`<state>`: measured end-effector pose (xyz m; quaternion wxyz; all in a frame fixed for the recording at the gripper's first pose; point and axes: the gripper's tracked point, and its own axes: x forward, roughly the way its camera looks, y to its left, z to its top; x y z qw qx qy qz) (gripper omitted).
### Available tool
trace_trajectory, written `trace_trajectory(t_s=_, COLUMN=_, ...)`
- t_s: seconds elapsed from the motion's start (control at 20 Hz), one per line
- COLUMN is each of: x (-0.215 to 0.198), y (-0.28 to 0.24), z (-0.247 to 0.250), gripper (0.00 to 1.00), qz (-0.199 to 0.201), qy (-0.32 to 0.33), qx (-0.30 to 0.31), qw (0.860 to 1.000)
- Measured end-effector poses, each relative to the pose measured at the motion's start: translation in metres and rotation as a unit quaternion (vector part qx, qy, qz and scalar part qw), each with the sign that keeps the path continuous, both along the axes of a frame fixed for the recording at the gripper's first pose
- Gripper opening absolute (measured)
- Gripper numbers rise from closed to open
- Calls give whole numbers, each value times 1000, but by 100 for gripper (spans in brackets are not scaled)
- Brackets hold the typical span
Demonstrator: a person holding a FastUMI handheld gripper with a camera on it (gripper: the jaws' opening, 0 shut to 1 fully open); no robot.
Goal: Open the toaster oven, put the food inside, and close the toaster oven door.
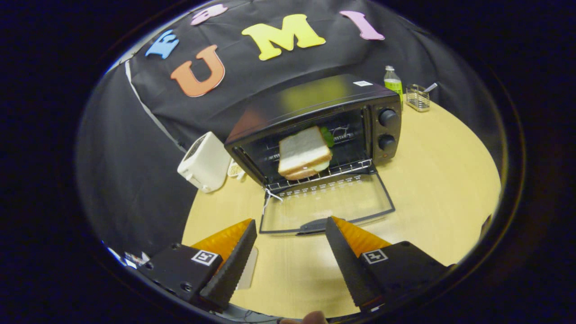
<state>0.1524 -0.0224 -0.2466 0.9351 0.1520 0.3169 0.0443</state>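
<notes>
Sandwich (305, 153) on rack inside toaster oven (315, 121), door (326, 207) down, beyond claw (290, 229), claw open w/ nothing held

It was a staged recording booth rather than a real kitchen: black cloth (135, 148) hung as the wall behind a pale wooden table (441, 180). Kitchen props stood along the table's far edge: a black toaster oven (315, 117), a white toaster (204, 162), a green bottle (393, 83) and a wire basket (417, 99).

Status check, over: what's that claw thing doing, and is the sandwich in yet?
Gripper jaws open, empty, near door handle. Sandwich on oven rack. Door down, unobstructed.
</notes>
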Motion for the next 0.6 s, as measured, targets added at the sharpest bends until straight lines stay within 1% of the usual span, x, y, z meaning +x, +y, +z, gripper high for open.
trace_trajectory(t_s=0.1, x=-10, y=-9, z=-18, gripper=100, qz=12, qy=4, qx=-41, qw=999)
trace_trajectory(t_s=0.25, x=-20, y=-15, z=-47, gripper=100, qz=27, qy=11, qx=-79, qw=996)
trace_trajectory(t_s=0.4, x=-21, y=-17, z=-74, gripper=100, qz=25, qy=24, qx=-89, qw=995)
trace_trajectory(t_s=0.5, x=-18, y=-15, z=-91, gripper=100, qz=26, qy=38, qx=-78, qw=996)
trace_trajectory(t_s=0.6, x=-12, y=-23, z=-105, gripper=100, qz=21, qy=48, qx=-92, qw=994)
